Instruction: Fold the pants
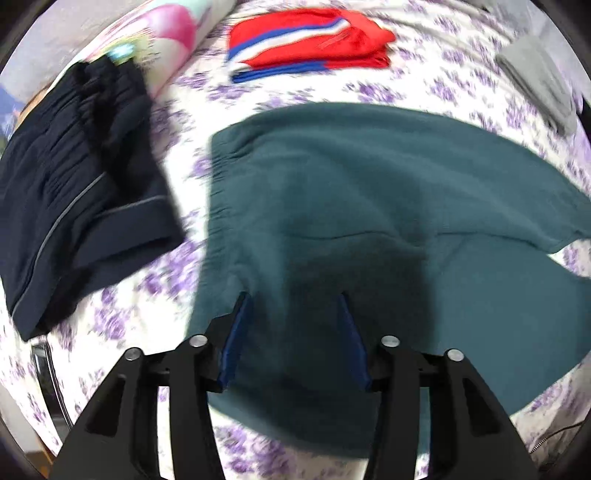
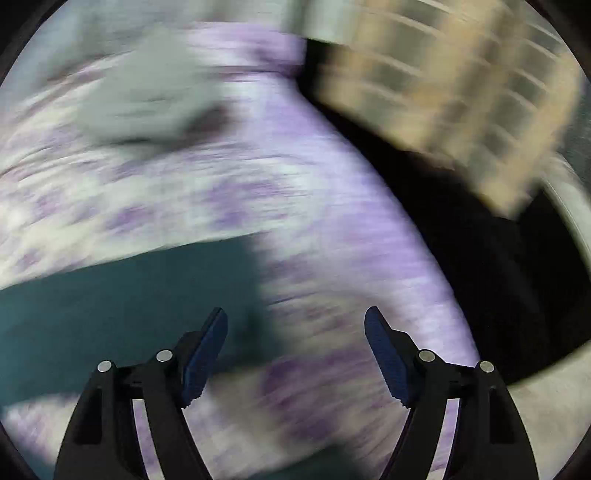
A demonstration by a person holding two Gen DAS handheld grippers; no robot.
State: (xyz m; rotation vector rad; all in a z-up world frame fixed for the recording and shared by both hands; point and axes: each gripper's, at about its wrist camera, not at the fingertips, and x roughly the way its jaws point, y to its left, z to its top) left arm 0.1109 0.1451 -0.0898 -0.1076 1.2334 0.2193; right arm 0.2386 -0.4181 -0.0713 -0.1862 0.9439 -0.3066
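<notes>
Dark teal pants (image 1: 369, 184) lie spread flat on a bedsheet with purple flowers (image 1: 184, 103), waistband to the left. My left gripper (image 1: 293, 299) hovers over their near part. Its blue pads (image 1: 236, 332) stand apart and press on nothing, so it is open. The right wrist view is heavily blurred. There my right gripper (image 2: 295, 321) stands wide open over the sheet (image 2: 314, 221), with nothing between its fingers. One end of the teal pants (image 2: 129, 295) lies just left of it, under its left finger.
Navy pants (image 1: 74, 203) lie folded at the left, a red folded garment with blue and white stripes (image 1: 314, 40) at the back, a grey garment (image 1: 539, 81) at the far right. A pillow (image 1: 166, 29) sits at the back left. Right of the bed is a dark gap (image 2: 480, 277) and a blurred wooden frame (image 2: 461, 92).
</notes>
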